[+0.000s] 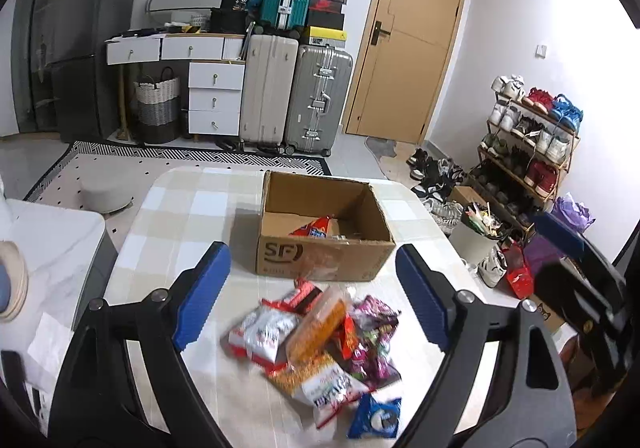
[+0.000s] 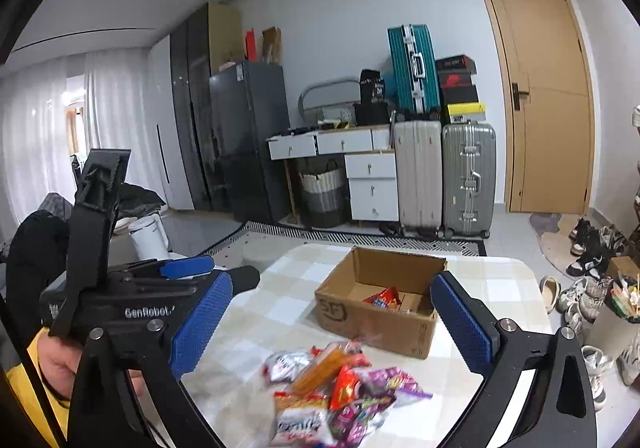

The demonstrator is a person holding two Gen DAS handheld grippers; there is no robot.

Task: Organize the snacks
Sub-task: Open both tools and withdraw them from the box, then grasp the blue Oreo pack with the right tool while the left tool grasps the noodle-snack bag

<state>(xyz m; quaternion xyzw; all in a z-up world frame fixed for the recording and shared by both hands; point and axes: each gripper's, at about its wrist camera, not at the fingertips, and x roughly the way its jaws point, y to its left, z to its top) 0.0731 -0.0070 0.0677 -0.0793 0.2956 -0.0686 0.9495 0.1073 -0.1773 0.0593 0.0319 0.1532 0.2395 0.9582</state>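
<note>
Shiny snack packets (image 1: 320, 340) lie in a messy pile on the checked table (image 1: 180, 216), just in front of the cardboard box (image 1: 320, 252). One red packet (image 1: 316, 229) is inside the box. The left gripper (image 1: 312, 296) hangs above the pile, spread wide and holding nothing. The right gripper (image 2: 328, 320) is spread wide too, near the box. Suitcases (image 1: 296, 96) stand far behind the box.

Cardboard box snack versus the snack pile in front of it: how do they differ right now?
The red-orange packet lies inside the cardboard box; the snack pile lies on the bare checkered table, outside the box. The boxed packet is alone; the pile holds several overlapping packets in red, orange, purple and blue. Neither is gripped: the left gripper and right gripper are both open.
</note>
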